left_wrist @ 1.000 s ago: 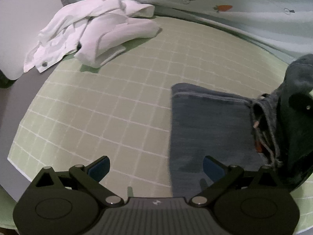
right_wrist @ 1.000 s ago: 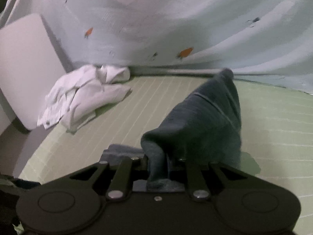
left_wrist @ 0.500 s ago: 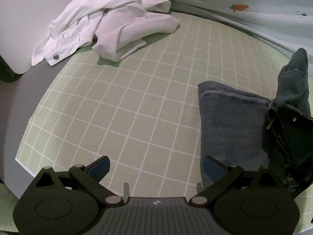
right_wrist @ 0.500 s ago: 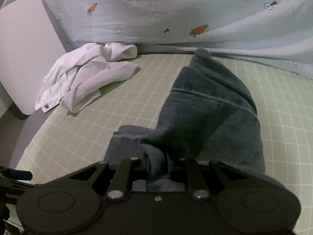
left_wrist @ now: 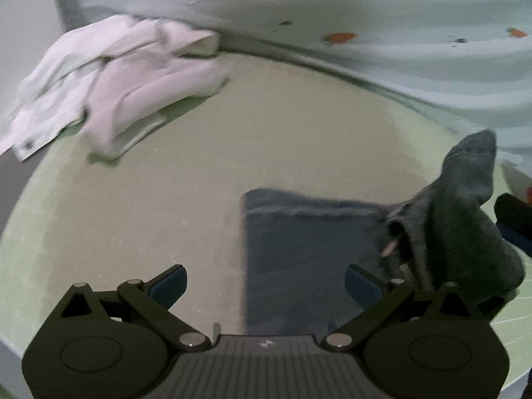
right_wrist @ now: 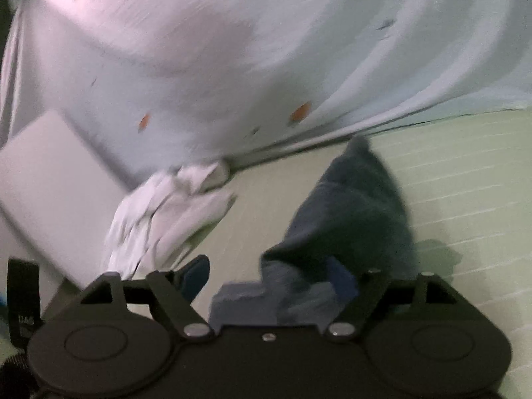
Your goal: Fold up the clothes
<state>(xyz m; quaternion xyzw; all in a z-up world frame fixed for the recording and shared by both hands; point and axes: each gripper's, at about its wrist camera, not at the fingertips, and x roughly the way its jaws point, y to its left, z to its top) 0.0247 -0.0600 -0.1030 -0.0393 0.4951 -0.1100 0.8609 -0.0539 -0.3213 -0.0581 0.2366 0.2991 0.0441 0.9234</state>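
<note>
The left wrist view shows the dark blue jeans [left_wrist: 299, 239] partly spread flat on the green grid-patterned mat [left_wrist: 166, 183], one straight hemmed edge running across the mat's middle, while the rest of the garment rises in a bunched peak toward the mat's right edge. The left gripper [left_wrist: 264, 282] hangs over the flat part with its jaws wide apart and nothing between them. At the far right edge of this view a dark part with a blue tip shows beside the raised denim; what it is cannot be made out. The right wrist view gives the other side: the right gripper [right_wrist: 271, 274] has its jaws spread open, with folds of denim lying loosely between the blue pads [right_wrist: 340, 277], and the raised denim stands as a dark ridge ahead of it. Both views show the crumpled white shirt [left_wrist: 113, 79] at the mat's far left corner, against the pale curtain with small orange carrot prints [right_wrist: 232, 50]. Only the right wrist view shows the white board [right_wrist: 50, 193] leaning at the left, and a black strap [right_wrist: 21, 299] at the lower left with letters too blurred to read. Both pictures are motion-blurred.
</note>
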